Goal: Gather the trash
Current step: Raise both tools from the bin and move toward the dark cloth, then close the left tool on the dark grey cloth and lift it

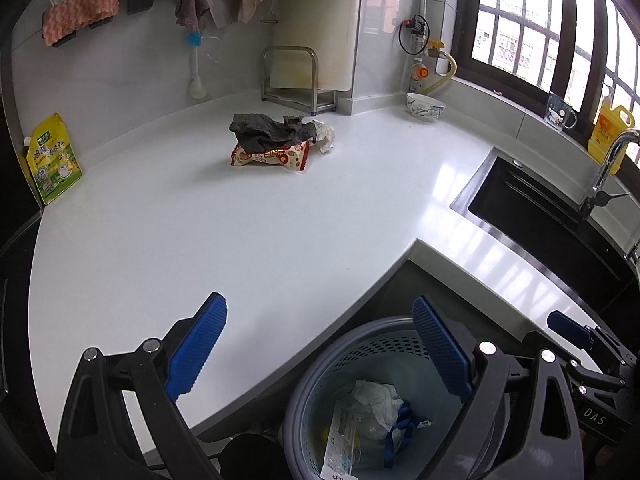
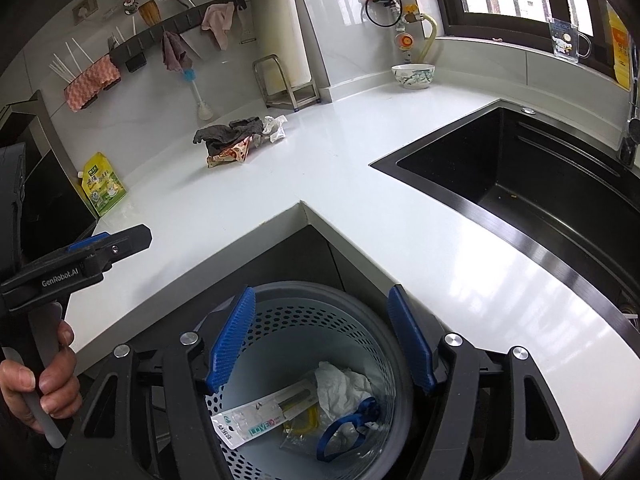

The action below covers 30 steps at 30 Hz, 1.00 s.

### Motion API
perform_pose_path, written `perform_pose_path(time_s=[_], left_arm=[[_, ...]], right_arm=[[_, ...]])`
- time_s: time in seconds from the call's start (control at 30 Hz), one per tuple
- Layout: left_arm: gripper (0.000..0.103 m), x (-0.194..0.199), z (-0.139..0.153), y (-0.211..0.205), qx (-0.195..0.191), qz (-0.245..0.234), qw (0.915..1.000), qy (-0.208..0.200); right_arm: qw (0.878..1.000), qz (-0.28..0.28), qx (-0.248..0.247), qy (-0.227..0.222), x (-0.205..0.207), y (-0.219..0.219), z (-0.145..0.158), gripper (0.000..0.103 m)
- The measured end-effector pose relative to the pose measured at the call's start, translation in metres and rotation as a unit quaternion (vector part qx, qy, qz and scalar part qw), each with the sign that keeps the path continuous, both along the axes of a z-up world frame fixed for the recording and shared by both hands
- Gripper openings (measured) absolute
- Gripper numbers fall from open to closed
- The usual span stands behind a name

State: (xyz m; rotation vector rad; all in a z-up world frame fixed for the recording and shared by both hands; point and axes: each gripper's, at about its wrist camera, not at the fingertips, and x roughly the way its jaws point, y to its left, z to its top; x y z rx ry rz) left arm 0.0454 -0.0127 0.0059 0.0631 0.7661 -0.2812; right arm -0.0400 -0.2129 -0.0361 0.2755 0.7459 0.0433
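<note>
Both tools, left [image 1: 320, 354] and right [image 2: 322, 340], gape empty above the perforated grey plastic basket [image 2: 360, 304]; beyond it, a crumpled grey cloth [image 1: 268, 130] covers a red snack wrapper [image 1: 276, 158] on the white surface [image 1: 200, 232].

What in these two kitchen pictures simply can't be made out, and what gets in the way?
- Snack wrapper, left wrist view: the dark rag covers most of it.
- Floor of the trash basket, right wrist view: the right gripper frames it, and the crumpled paper and plastic package cover it.
- Yellow bottle, right wrist view: cut off at the edge.
- Print on the green pouch, left wrist view: too small to read.
</note>
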Motion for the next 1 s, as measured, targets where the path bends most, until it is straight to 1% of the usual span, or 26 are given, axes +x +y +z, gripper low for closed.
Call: perform_pose_path(time_s=[0.27, 0.43, 0.53, 0.6, 0.8, 0.87, 1.0], left_arm=[[0.093, 0.027, 0.011, 0.022, -0.001, 0.036, 0.9992, -0.016], [0.093, 0.056, 0.015, 0.032, -0.005, 0.057, 0.9982, -0.018], [0.093, 0.076, 0.017, 0.032, 0.002, 0.065, 0.9975, -0.026], [0.093, 0.091, 0.018, 0.030, 0.006, 0.071, 0.9970, -0.028], [0.093, 0.146, 0.020, 0.025, -0.006, 0.086, 0.9960, -0.025], [0.094, 0.165, 0.018, 0.023, -0.001, 0.094, 0.9953, -0.027], [0.094, 0.203, 0.009, 0.020, -0.007, 0.108, 0.9939, -0.018]], right_arm=[[0.999, 0.032, -0.005, -0.006, 0.036, 0.015, 0.009, 0.066], [0.999, 0.048, -0.005, -0.014, 0.066, 0.022, 0.018, 0.066], [0.998, 0.053, -0.012, -0.015, 0.086, 0.025, 0.021, 0.066], [0.998, 0.056, -0.012, -0.015, 0.101, 0.025, 0.021, 0.067], [0.997, 0.070, -0.018, -0.016, 0.143, 0.027, 0.026, 0.067], [0.997, 0.076, -0.020, -0.016, 0.154, 0.028, 0.026, 0.067], [0.996, 0.088, -0.026, -0.013, 0.170, 0.029, 0.021, 0.067]])
